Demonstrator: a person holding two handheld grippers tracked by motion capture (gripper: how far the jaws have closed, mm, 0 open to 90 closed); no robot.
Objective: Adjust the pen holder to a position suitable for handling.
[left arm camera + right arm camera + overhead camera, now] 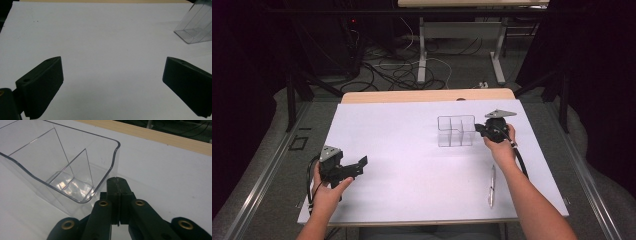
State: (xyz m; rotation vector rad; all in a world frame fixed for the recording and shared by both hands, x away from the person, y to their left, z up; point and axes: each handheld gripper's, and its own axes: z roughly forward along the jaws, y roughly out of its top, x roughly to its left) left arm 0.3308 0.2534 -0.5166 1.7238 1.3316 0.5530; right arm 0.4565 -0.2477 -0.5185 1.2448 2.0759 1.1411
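A clear plastic organizer (456, 131) with several compartments stands on the white table top (402, 150), right of centre. My right gripper (477, 128) is shut with nothing between its jaws. Its tips sit just outside the organizer's right wall. In the right gripper view the shut jaws (117, 180) meet beside the rounded corner of the organizer (110, 162); whether they touch it I cannot tell. My left gripper (358, 166) rests low at the table's front left, open and holding nothing. In the left gripper view its jaws (113, 61) stand wide apart over bare white surface, with the organizer (197, 27) far off.
A silver pen (492, 186) lies on the table near the front edge, beside the right forearm. A strip of wooden table edge (427, 95) runs along the far side. Beyond it are table legs and cables on the floor.
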